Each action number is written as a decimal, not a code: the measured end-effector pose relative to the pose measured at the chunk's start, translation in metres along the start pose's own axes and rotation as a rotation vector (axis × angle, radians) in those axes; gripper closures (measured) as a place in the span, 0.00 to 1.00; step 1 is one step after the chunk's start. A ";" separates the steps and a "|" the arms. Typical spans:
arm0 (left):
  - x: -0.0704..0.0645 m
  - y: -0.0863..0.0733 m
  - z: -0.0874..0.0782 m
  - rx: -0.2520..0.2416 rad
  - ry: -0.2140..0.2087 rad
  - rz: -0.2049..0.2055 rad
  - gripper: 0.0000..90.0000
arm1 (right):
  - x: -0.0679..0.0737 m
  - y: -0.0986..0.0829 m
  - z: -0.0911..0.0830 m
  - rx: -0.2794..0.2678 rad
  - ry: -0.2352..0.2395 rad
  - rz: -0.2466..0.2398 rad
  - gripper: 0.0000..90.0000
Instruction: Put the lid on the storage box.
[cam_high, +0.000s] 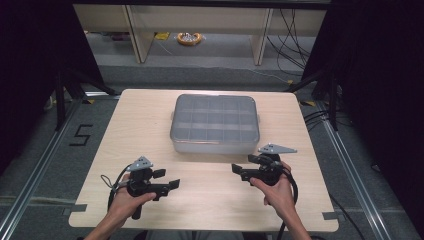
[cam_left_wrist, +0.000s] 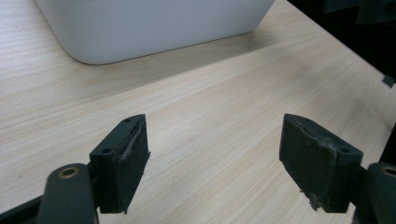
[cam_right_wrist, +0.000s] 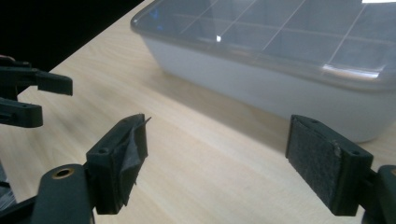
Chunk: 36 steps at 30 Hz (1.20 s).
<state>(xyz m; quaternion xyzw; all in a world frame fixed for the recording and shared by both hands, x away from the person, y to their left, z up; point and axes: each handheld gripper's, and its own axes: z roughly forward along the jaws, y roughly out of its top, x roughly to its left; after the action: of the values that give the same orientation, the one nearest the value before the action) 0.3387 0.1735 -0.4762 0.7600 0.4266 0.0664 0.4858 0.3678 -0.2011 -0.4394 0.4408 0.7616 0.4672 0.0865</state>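
On pale wood (cam_high: 150, 125), lidded translucent box (cam_high: 215, 123).

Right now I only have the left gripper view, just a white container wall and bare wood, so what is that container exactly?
Observer: It is a compartment organizer box with a clear lid on top, grid dividers visible through it.
Operator: Where is the other hand-held gripper?
Observer: The right hand-held gripper is over the table near the box's front right corner, apart from it.
Operator: Are its jaws gripping anything?
Observer: No, the right gripper view shows them wide apart with bare wood between.
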 end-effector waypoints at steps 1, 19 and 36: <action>-0.001 -0.002 -0.001 0.005 0.004 0.011 0.25 | 0.004 -0.003 0.000 0.005 0.005 0.029 0.21; -0.026 -0.033 -0.006 0.034 0.009 0.138 0.24 | 0.017 -0.041 -0.003 0.056 0.016 -0.031 0.19; -0.039 -0.049 -0.011 0.165 0.038 0.273 0.24 | 0.028 -0.076 -0.008 0.159 0.023 -0.073 0.18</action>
<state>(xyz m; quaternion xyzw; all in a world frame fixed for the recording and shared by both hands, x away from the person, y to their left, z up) 0.2799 0.1618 -0.4972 0.8469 0.3325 0.1108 0.3999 0.3018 -0.1982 -0.4872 0.4128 0.8128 0.4068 0.0593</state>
